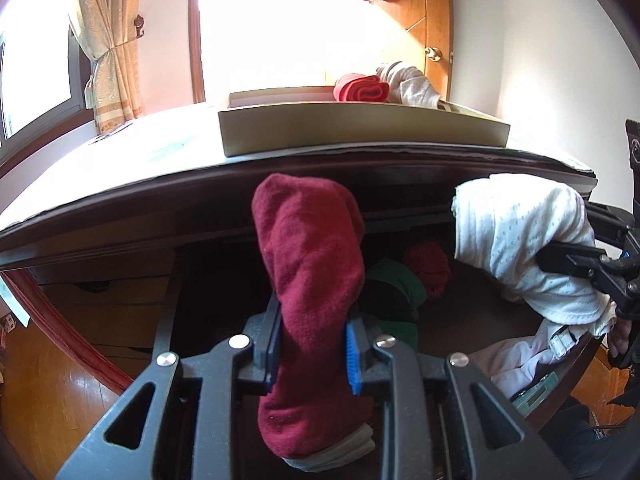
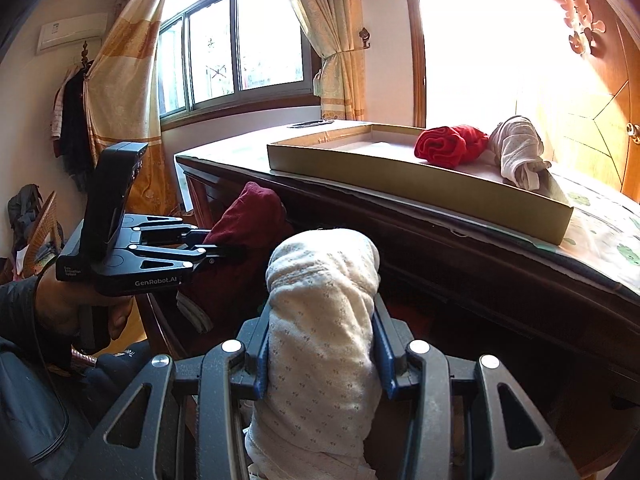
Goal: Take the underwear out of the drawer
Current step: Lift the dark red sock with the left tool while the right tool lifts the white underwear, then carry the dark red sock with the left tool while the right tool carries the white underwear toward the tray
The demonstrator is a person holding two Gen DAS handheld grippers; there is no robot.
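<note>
Underwear rolls — fuzzy maroon roll (image 1: 308,280) clamped in left tool (image 1: 314,344), dotted white roll (image 2: 324,320) in right tool (image 2: 322,354).

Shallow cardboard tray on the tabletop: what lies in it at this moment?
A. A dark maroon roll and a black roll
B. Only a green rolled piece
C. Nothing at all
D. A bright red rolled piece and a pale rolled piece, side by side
D: in the right wrist view the tray holds a bright red roll next to a pale roll at its far end.
</note>
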